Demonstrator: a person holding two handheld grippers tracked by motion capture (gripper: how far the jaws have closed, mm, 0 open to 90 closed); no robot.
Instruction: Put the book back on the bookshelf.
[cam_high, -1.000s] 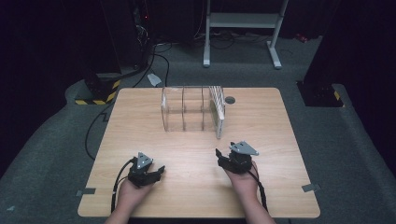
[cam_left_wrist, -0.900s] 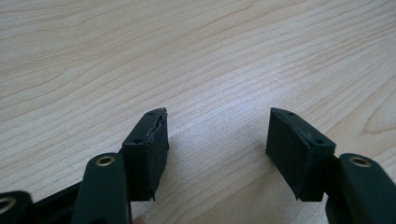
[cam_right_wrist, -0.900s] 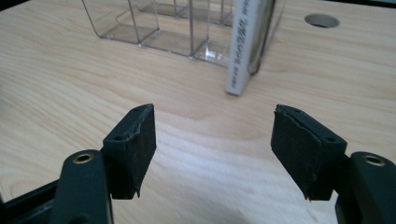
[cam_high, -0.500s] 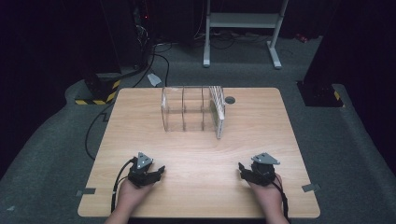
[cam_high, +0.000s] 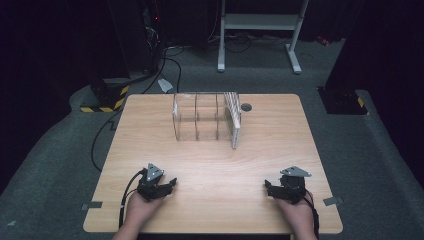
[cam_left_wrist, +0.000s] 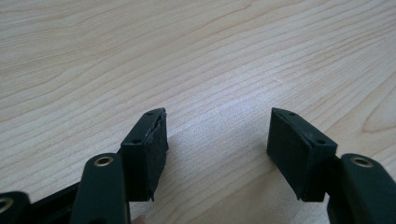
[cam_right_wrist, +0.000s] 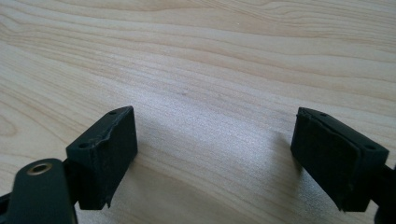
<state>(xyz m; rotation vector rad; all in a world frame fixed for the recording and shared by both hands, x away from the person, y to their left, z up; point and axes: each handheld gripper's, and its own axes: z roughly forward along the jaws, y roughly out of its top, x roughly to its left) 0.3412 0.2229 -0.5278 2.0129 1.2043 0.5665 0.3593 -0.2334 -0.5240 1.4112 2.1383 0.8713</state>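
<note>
Toward the far middle of the wooden table (cam_high: 150, 130) stands a clear rack (cam_high: 205, 120) with thin upright dividers; its compartments look see-through with nothing in them, and a small dark disc (cam_high: 246, 107) lies just beside its right end. Well apart from it, at the near edge, the left gripper (cam_high: 170, 184) rests low over bare wood with its jaws spread and nothing between them. Near the right corner the right gripper (cam_high: 267, 189) has just been opening its jaws, which stand wide over bare wood.
</note>
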